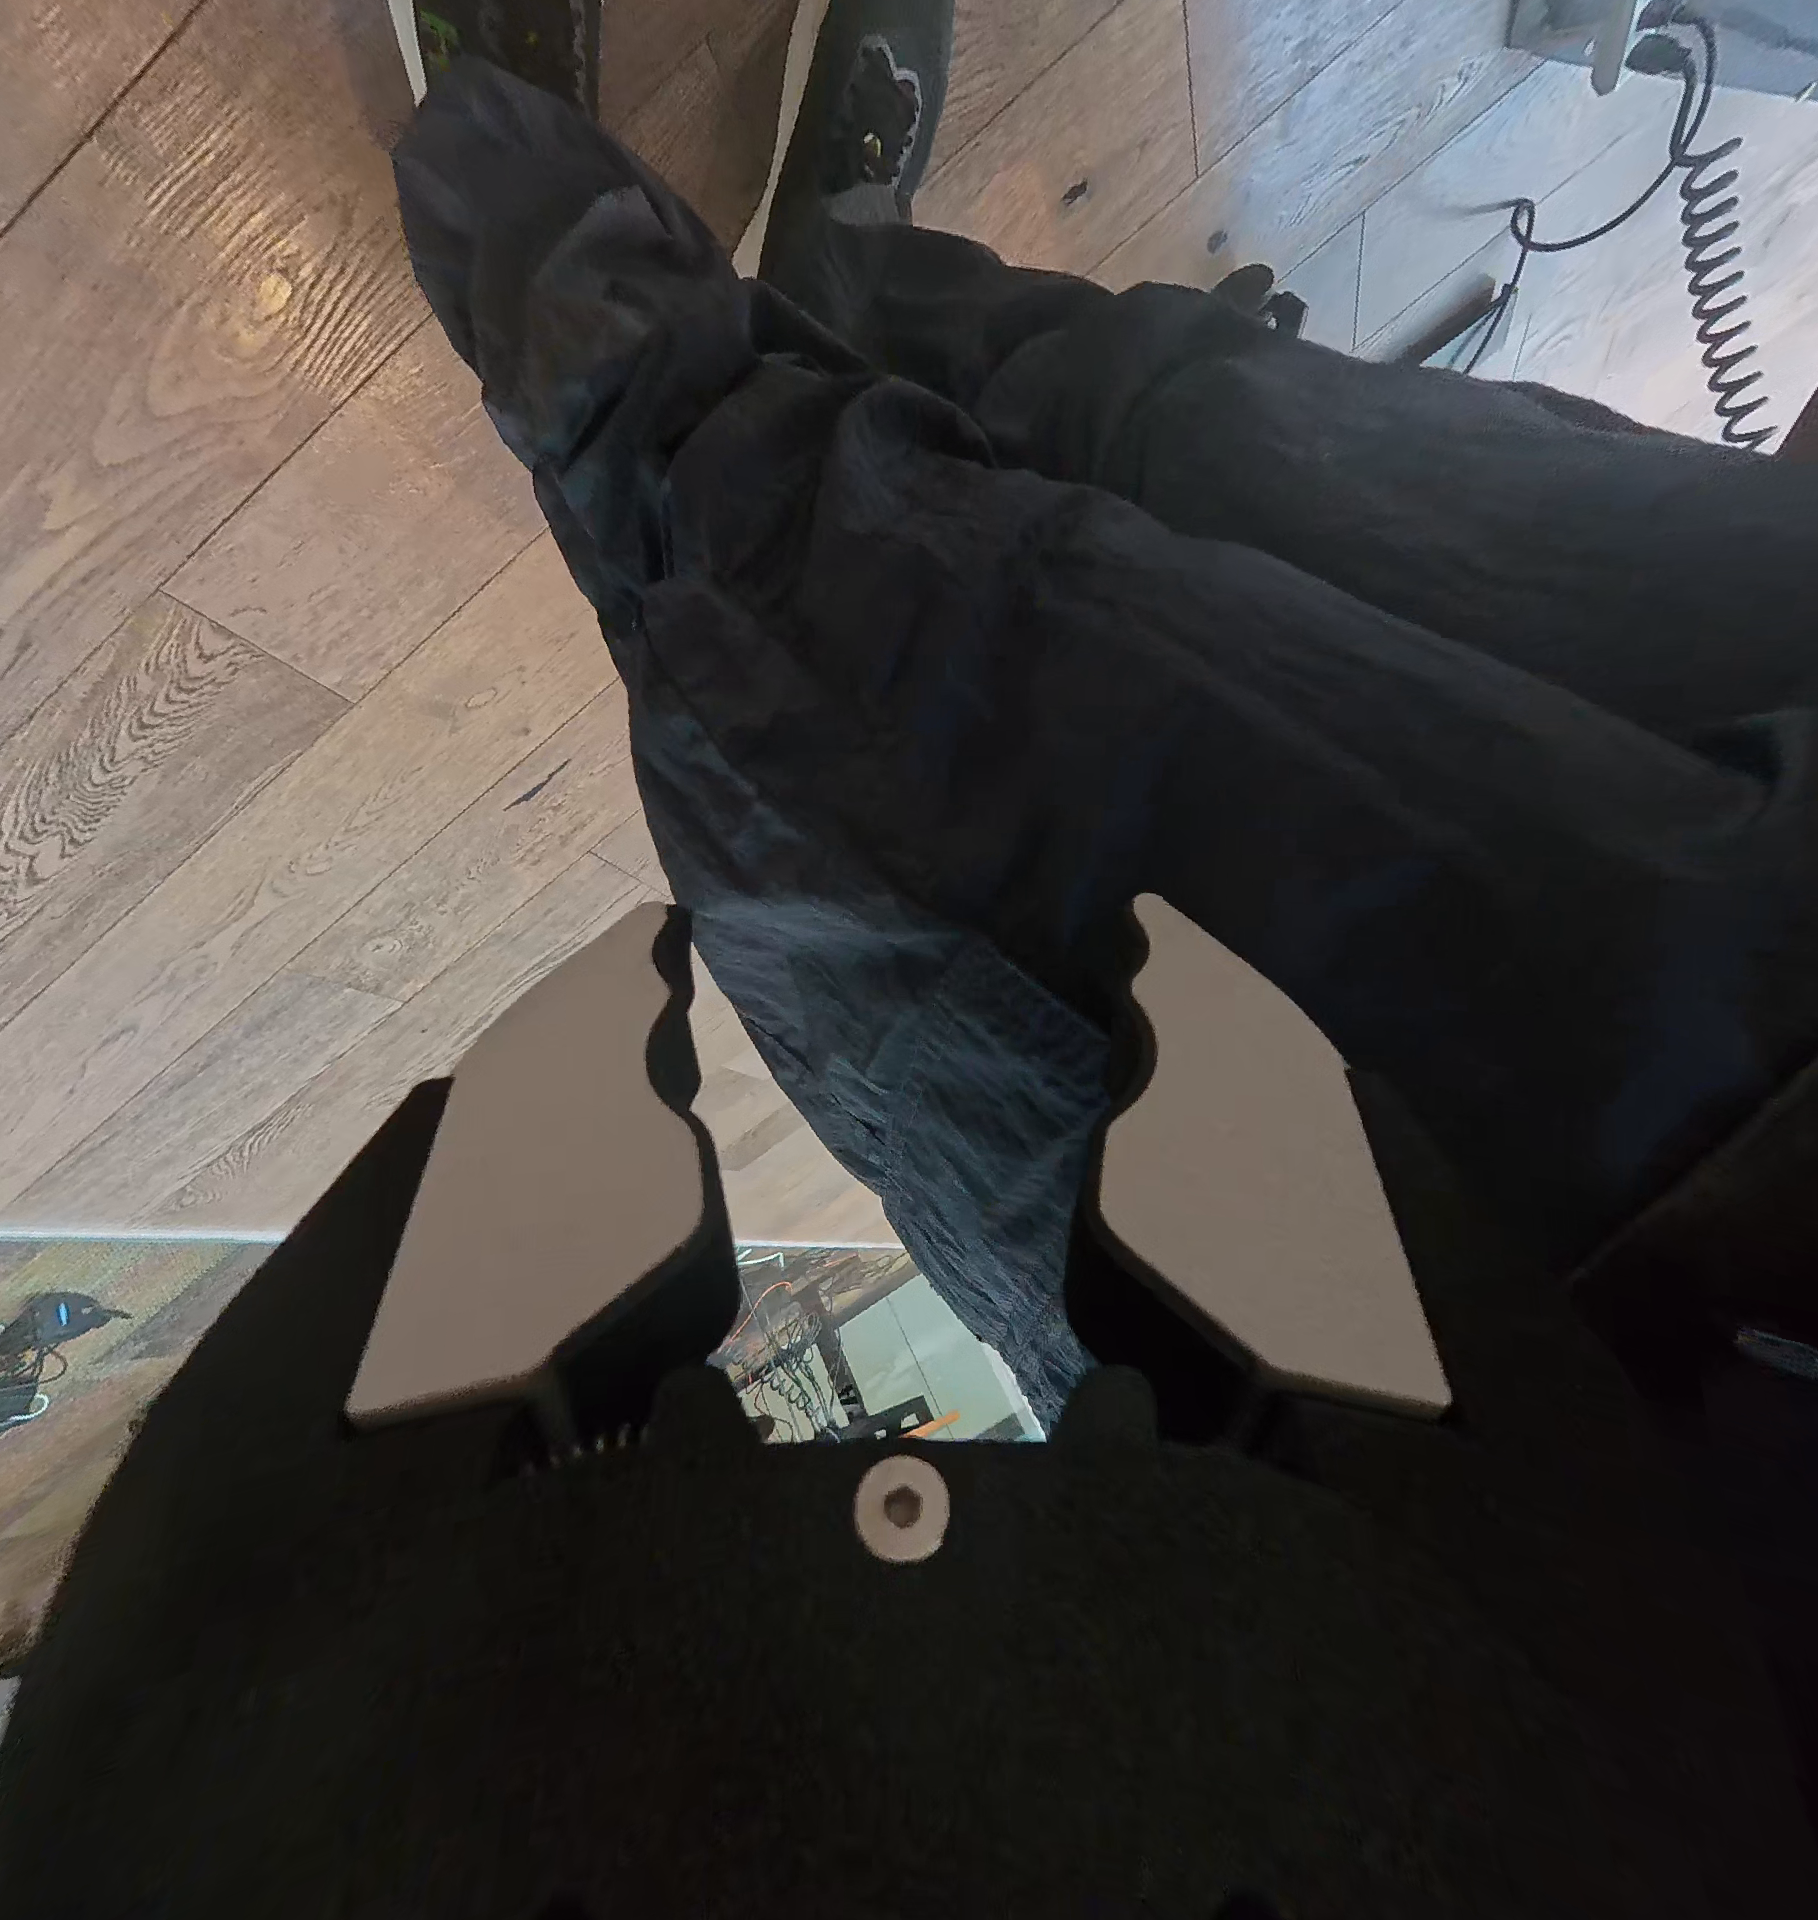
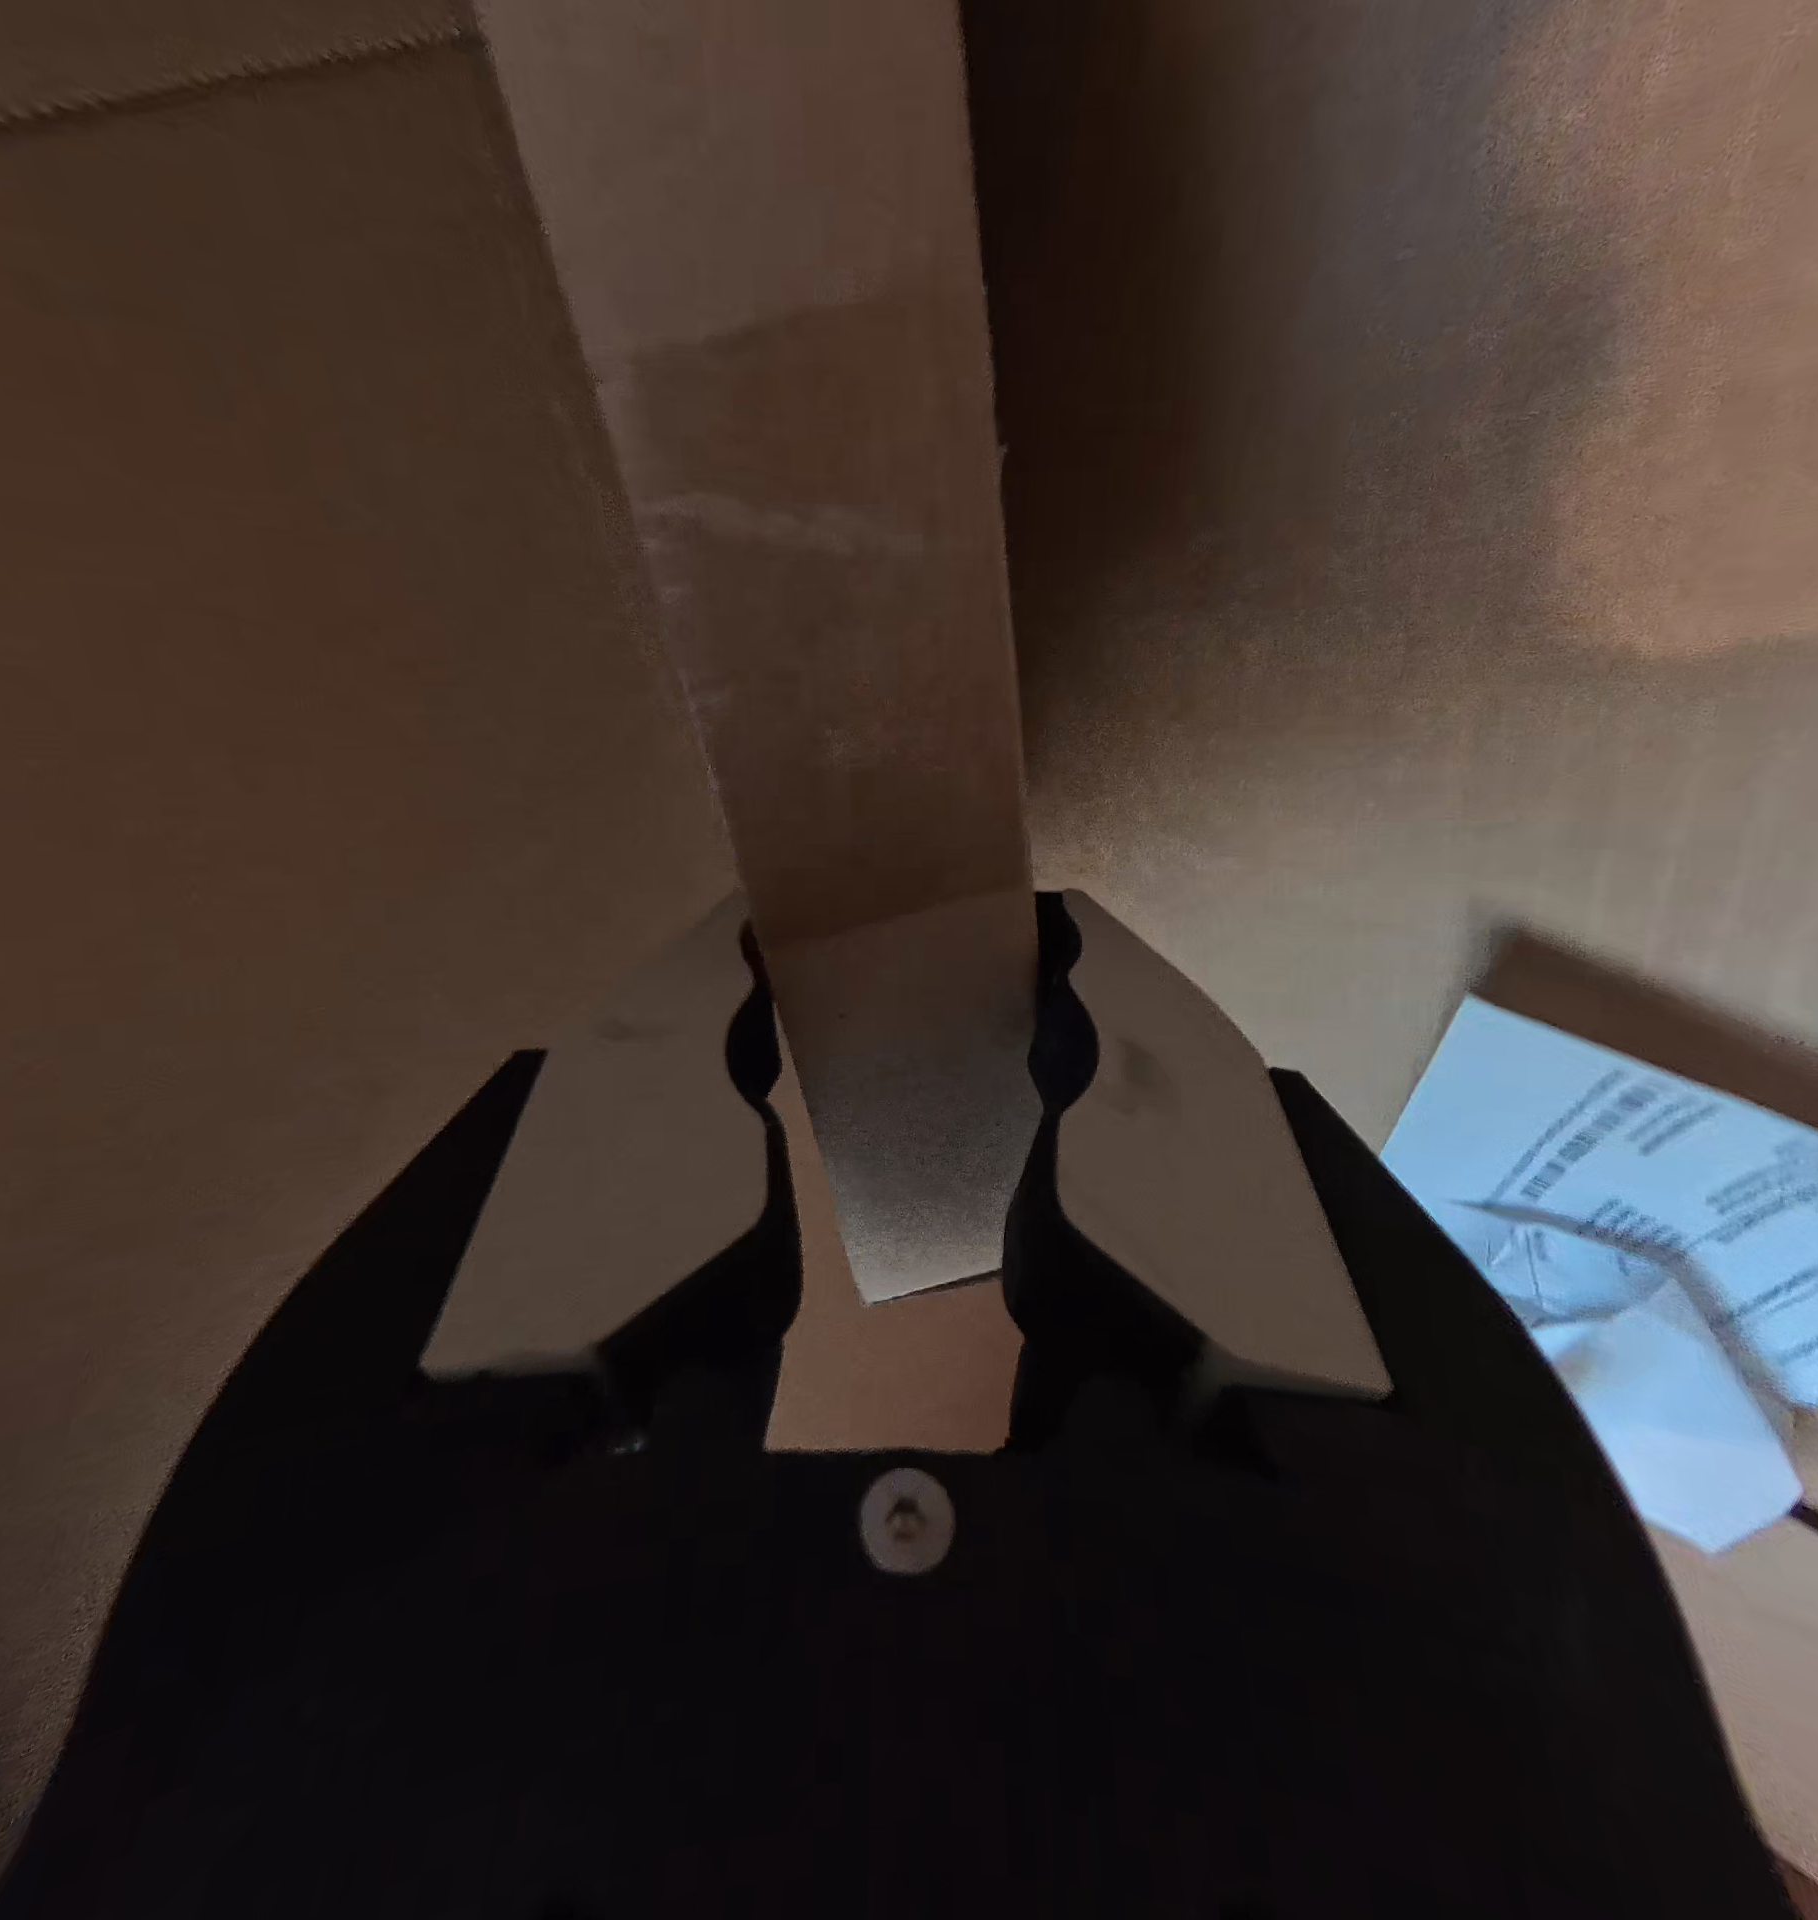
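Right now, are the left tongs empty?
No, the left tongs have dark blue fabric hanging between their fingers, above the wooden floor.

Dark navy cloth (image 1: 884,644), grey-brown wood-grain floor (image 1: 209,520), tan cardboard (image 2: 209,520) (white paper (image 2: 1632,1247) printed black)

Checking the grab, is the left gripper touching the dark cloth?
Touching. The left wrist view shows the dark cloth running between the left gripper fingers, pressed against the right-hand finger; a gap remains beside the other.
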`<action>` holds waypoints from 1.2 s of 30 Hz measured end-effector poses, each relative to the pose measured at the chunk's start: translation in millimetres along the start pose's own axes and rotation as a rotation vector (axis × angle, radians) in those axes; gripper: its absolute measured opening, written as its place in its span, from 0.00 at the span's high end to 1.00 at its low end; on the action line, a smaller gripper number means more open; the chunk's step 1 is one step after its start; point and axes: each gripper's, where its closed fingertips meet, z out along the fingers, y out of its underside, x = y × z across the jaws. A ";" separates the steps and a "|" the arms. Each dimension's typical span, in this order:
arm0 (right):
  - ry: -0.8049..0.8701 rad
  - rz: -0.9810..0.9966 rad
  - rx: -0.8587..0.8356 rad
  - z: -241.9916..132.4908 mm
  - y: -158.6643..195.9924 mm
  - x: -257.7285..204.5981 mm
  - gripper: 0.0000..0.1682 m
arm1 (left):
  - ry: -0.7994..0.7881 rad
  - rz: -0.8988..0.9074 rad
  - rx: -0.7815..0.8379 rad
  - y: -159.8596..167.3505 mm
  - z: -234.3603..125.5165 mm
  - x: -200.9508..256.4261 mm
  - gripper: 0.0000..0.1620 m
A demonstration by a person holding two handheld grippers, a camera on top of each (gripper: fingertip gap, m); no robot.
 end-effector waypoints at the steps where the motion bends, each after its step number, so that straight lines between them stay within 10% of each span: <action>1: 0.007 0.022 0.044 -11.5 0.6 -6.4 0.74 | 0.006 -0.001 -0.002 -1.5 1.2 -2.1 0.52; 10: 0.426 0.450 0.624 -188.1 91.3 -69.6 0.75 | -0.010 0.116 -0.148 -32.2 19.2 -25.1 0.52; 18: 0.756 1.020 1.238 -249.7 236.7 -271.4 0.75 | -0.017 0.337 -0.219 -96.4 20.0 -3.3 0.53; 26: 0.726 1.554 1.689 -91.1 283.2 -475.1 0.75 | -0.088 0.509 -0.318 -102.8 27.7 14.6 0.53; 36: 0.214 1.902 2.224 181.3 267.6 -495.7 0.75 | -0.161 0.492 -0.381 -30.1 58.4 36.9 0.54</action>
